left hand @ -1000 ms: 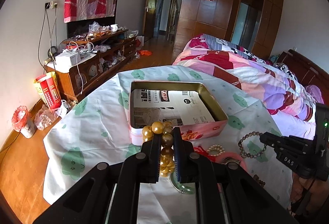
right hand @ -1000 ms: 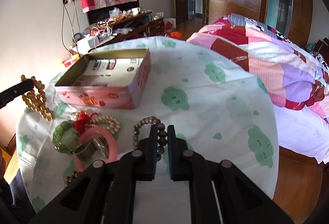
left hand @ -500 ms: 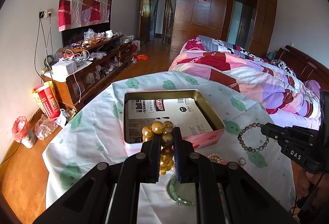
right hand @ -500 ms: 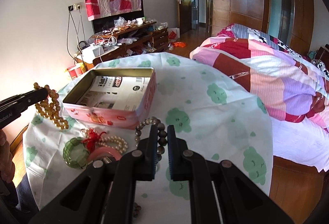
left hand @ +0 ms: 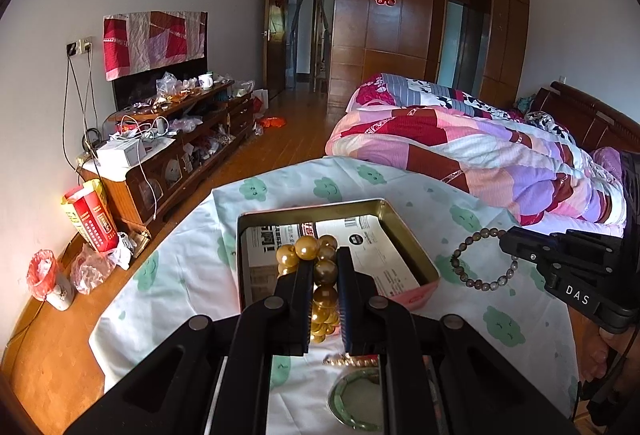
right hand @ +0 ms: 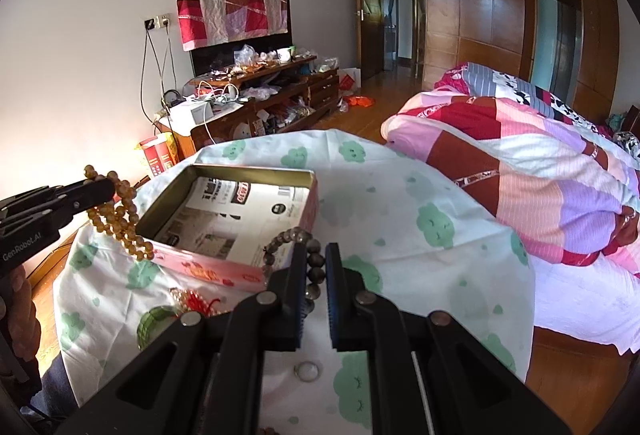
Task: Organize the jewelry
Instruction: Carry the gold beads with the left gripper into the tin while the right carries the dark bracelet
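2 grippers (left hand: pixel 325 267) (right hand: pixel 312 255) grip bead strands beside the tin (left hand: pixel 412 255).

The tablecloth (left hand: pixel 188 275) is white, scattered with mint-green smiling clouds. On it stands a tin box (right hand: pixel 224 267) with pink outer walls bearing red and gold print, a dull gold inside, and a black-and-white printed sheet lining its floor. The large-bead string (left hand: pixel 320 275) is amber-gold and glossy; the small-bead bracelet (left hand: pixel 480 259) is grey-brown. At the lower edge lies a pale green bangle (left hand: pixel 348 403), perhaps jade. The quilt (right hand: pixel 520 163) at right is patchwork pink, red, lilac and white.
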Motion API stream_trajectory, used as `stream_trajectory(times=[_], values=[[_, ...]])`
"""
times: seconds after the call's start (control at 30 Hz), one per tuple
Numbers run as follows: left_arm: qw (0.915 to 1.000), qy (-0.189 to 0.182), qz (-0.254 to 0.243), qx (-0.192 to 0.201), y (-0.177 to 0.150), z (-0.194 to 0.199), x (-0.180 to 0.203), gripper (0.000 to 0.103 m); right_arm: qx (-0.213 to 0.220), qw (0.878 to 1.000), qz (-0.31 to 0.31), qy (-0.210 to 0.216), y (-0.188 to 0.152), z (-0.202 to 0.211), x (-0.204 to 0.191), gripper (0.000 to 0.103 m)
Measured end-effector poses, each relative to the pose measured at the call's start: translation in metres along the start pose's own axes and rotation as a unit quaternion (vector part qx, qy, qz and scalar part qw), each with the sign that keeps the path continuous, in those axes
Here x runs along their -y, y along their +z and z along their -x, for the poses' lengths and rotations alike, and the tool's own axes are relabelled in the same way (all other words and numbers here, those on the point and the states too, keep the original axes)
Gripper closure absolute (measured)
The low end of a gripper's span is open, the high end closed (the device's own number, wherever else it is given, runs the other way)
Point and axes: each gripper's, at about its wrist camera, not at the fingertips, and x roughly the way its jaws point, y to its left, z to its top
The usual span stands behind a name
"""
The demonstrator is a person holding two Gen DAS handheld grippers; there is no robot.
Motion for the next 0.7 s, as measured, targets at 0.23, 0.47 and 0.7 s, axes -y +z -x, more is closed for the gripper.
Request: stream_trajectory(times=[0.23, 0.47, 0.7], values=[[1.0, 0.001, 0.001, -0.003, 0.006, -0.008, -0.004, 0.093, 0.002, 1.0, 0.006, 0.01, 0.012, -0.009, -0.003, 0.092], [1.0, 0.005, -0.001, -0.007, 0.013, -0.019, -0.006, 0.093, -0.002, 1.0, 0.007, 0.021, 0.025, -0.021, -0.006, 0.092], [0.9999, 0.0, 0.003, -0.015, 0.019, -0.03, -0.012, 0.093, -0.009, 0.999, 0.007, 0.03, 0.034, -0.033, -0.009, 0.092]])
